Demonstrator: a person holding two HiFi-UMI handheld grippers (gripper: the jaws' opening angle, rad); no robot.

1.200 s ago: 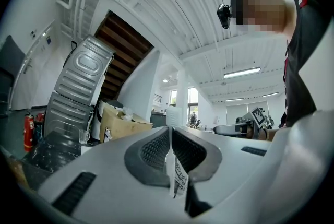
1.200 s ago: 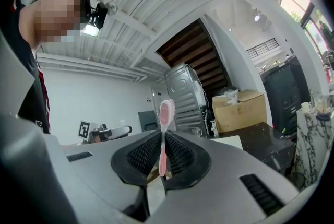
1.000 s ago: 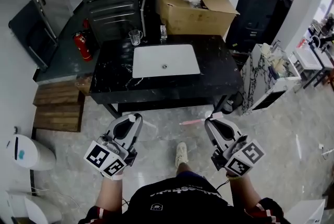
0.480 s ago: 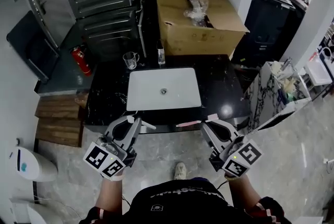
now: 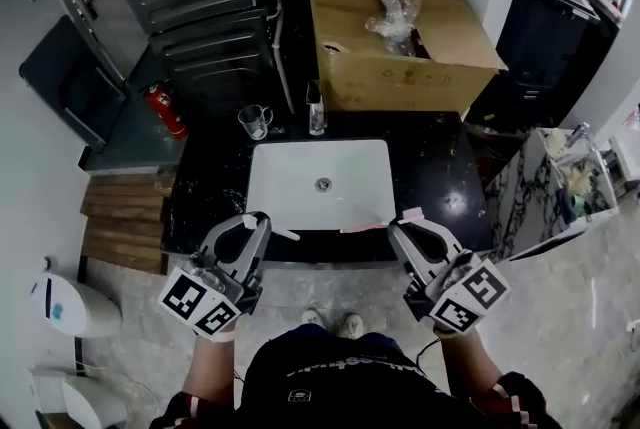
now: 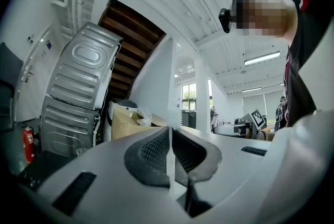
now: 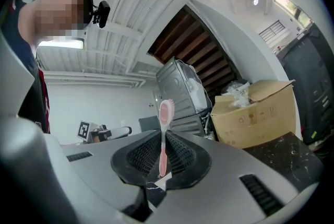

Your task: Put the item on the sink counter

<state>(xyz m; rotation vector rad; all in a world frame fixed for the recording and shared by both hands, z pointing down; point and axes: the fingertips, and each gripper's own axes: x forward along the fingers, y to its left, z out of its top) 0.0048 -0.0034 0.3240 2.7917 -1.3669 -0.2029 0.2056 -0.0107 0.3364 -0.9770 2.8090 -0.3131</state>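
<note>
R and L grippers loaded, held at front edge of sink counter (image 5: 432, 167).

Right gripper (image 5: 405, 225) (image 7: 163, 152): jaws nearly together, clamped on the handle end of the pink toothbrush (image 5: 365, 226) (image 7: 166, 113). Grip is low on the handle, prob. so the brush end stays free for laying down flat. Long axis approx. level, along the counter's front edge; head points to the person's left, over the basin (image 5: 318, 179) rim. Left gripper (image 5: 255, 222) (image 6: 170, 150): jaws nearly shut on a thin white item (image 5: 284, 235) (image 6: 170, 171) pointing right.

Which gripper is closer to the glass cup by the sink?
Left. The left gripper is at the counter's near edge, straight across from the glass cup. The right gripper is farther off, toward the sink's other end.
</note>
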